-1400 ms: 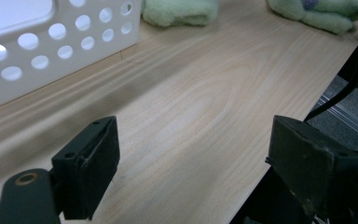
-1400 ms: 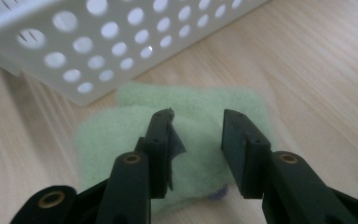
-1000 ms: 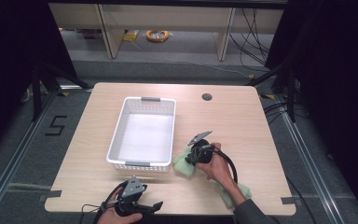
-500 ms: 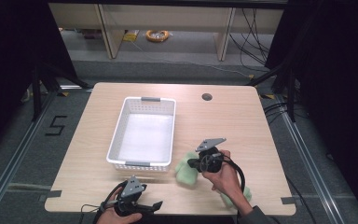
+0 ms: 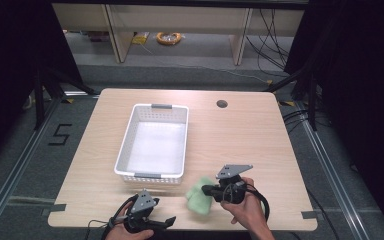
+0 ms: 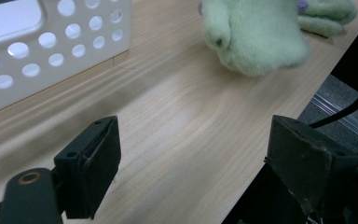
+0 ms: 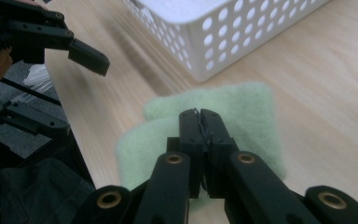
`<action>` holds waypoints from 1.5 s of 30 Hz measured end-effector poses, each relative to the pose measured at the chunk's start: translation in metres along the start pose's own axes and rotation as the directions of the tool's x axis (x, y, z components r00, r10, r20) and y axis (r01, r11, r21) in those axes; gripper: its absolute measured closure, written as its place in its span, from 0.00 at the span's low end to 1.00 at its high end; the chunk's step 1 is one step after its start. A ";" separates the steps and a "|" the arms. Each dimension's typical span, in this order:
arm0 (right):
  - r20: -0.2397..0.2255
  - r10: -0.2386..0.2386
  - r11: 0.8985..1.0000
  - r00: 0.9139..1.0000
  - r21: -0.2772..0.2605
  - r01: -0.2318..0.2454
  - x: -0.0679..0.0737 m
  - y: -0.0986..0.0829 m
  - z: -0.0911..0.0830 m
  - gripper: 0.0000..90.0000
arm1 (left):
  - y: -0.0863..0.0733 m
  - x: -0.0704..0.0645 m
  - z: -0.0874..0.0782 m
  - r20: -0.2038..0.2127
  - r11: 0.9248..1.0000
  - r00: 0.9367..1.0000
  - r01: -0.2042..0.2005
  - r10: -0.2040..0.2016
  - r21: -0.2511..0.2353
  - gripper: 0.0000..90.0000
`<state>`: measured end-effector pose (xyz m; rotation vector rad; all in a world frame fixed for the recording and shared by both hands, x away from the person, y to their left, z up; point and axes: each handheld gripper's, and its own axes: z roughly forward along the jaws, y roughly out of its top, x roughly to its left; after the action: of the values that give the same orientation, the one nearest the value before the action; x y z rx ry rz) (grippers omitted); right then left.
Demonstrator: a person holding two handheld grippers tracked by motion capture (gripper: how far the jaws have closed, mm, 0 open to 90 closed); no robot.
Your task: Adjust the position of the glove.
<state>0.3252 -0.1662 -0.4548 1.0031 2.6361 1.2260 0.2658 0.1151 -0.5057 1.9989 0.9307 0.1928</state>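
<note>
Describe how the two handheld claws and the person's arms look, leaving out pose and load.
Both tools are black. The left claw and right claw each carry a grey three-cornered plate on top and trail a black cable. Their linkage arms show brass-coloured pivot rivets in the gripper views, and the fingers are flat, blocky black pads. The hands wear no gloves; no sleeve is visible.

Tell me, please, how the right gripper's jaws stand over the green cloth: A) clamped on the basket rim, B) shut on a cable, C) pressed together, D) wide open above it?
C: in the right gripper view the right gripper has its jaws pressed together, with the green cloth under their tips.
</note>
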 end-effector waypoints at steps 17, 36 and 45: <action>0.025 0.092 0.995 0.995 0.027 -0.093 -0.008 -0.025 0.019 0.98 | 0.008 -0.027 0.020 0.083 0.992 0.989 -0.125 0.125 -0.006 0.44; 0.014 0.090 0.995 0.996 0.050 -0.091 -0.006 -0.026 0.020 0.98 | 0.022 -0.033 0.046 0.051 0.966 0.968 -0.250 0.247 0.069 0.90; -0.003 0.100 0.995 0.995 0.024 -0.100 -0.005 -0.026 0.016 0.98 | 0.035 -0.023 0.041 0.033 0.973 0.973 -0.228 0.227 0.035 0.95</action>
<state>0.3203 -0.1704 -0.4848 1.1504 2.6389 1.2196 0.2876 0.0616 -0.4976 2.1378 0.6894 0.2741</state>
